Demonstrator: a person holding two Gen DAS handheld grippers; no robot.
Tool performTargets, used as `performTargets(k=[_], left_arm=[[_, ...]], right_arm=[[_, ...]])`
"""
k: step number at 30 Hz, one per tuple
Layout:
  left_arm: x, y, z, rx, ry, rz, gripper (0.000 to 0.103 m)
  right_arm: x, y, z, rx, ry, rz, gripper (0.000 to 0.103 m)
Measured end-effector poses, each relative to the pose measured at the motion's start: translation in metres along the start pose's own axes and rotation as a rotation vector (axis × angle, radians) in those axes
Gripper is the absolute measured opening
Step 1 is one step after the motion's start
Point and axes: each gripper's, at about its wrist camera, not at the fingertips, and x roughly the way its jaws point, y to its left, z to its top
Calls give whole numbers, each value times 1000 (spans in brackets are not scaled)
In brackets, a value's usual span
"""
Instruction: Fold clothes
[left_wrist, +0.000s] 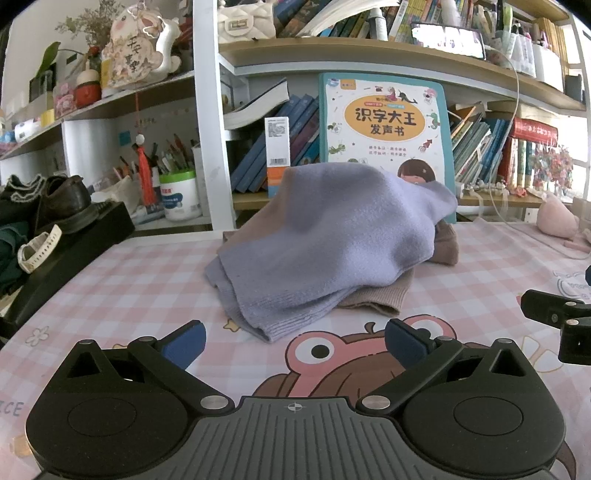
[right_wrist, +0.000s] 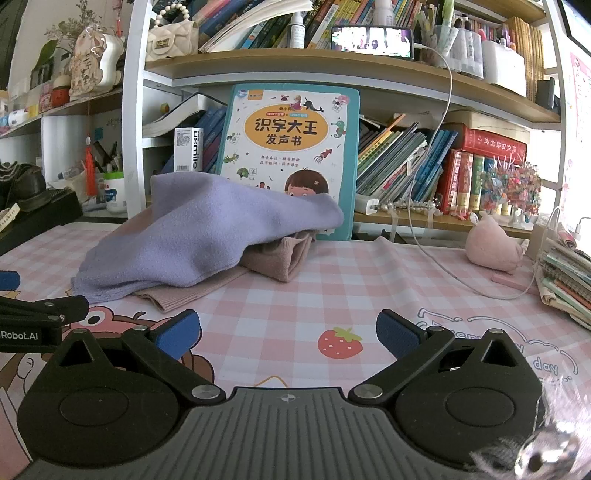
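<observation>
Lilac fleecy knit garment (left_wrist: 325, 236) lies heaped over a beige ribbed knit garment (right_wrist: 280, 254) on the pink checked cartoon tablecloth (right_wrist: 369, 280), just in front of the teal children's book (right_wrist: 291, 147) — nothing looks folded yet. Both the left gripper (left_wrist: 295, 341) and right gripper (right_wrist: 288, 328) hover spread and empty, short of the heap. Right of the book, a white charging cable (right_wrist: 436, 258) and pink plush toy (right_wrist: 493, 245) crowd the cloth — possible snags.

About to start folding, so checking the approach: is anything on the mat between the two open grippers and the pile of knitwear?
Nothing visible: only bare checked mat lies between the left gripper, the right gripper and the lavender sweater draped over the beige one.
</observation>
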Motion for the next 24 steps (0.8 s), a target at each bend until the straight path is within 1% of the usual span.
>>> performTargets(k=[13,20,24], left_arm=[[0,-3,-2,14,2,0,103],[-3,-7,-2,35,-17,16,103],[-1,-5,-2,25,-4,20,103]], right_arm=[[-1,1,-1,-3,2,2,103],[-1,1,-1,-2,2,8,103],[-1,1,-1,-2,-4,7,103]])
